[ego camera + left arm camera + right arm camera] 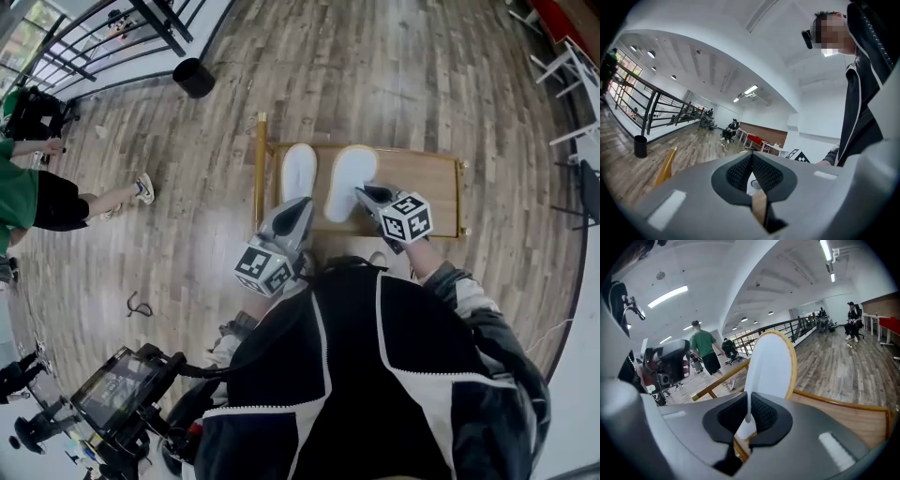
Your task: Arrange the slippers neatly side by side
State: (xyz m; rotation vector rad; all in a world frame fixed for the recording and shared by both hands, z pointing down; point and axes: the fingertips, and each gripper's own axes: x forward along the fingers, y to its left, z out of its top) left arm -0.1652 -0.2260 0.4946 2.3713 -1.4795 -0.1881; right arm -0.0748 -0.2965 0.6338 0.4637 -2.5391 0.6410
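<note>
Right tongs [363, 194] clamped on heel edge of flat white tan-rimmed fabric slipper [351, 178], beside matching white slipper [298, 171] on low wooden tray [422, 178]; left tongs [300, 206] pressed together, empty, near that one's heel.

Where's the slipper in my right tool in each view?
Head view: slipper at centre, on the wooden tray, right tool at its near end.
Left gripper view: not clearly in it.
Right gripper view: slipper at centre, pinched in the tool.
Shared landmark: black railing, upper left, left, right of centre.
</note>
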